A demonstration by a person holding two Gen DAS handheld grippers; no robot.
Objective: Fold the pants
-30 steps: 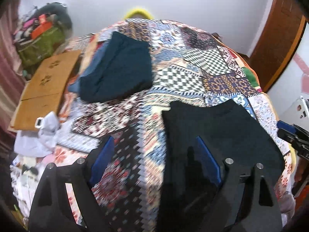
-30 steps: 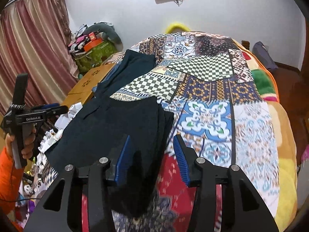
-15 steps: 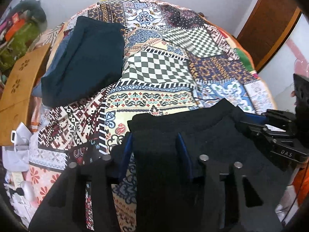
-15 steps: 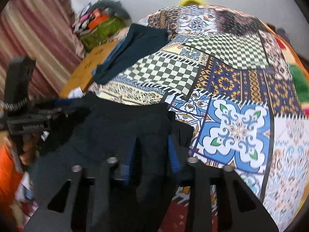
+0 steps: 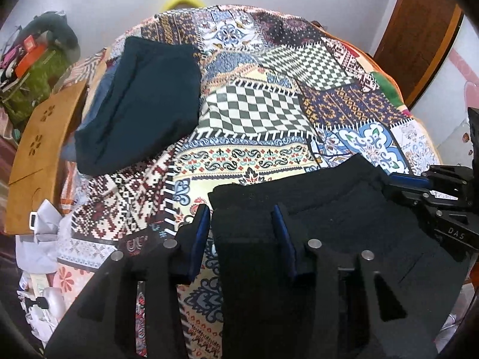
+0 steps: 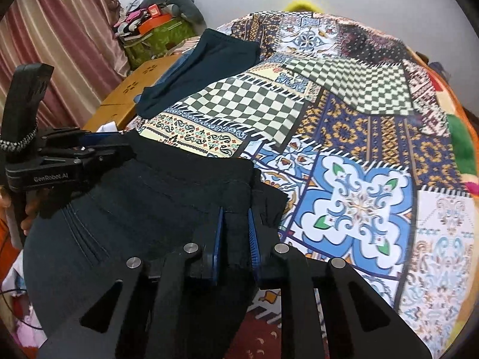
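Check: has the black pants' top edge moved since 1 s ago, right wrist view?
Yes. The black pants edge sits lower, clear of the checkered patch it covered.

Left black two-finger gripper with blue pads (image 5: 242, 233): jaws partly closed, clamped across dark fabric at its near left corner. Right black two-finger gripper with blue pads (image 6: 235, 233): jaws narrow, pinching fabric at the near right corner. Both point forward, level, side by side, well apart. Bare fingers (image 6: 30, 212) wrap the left handle.
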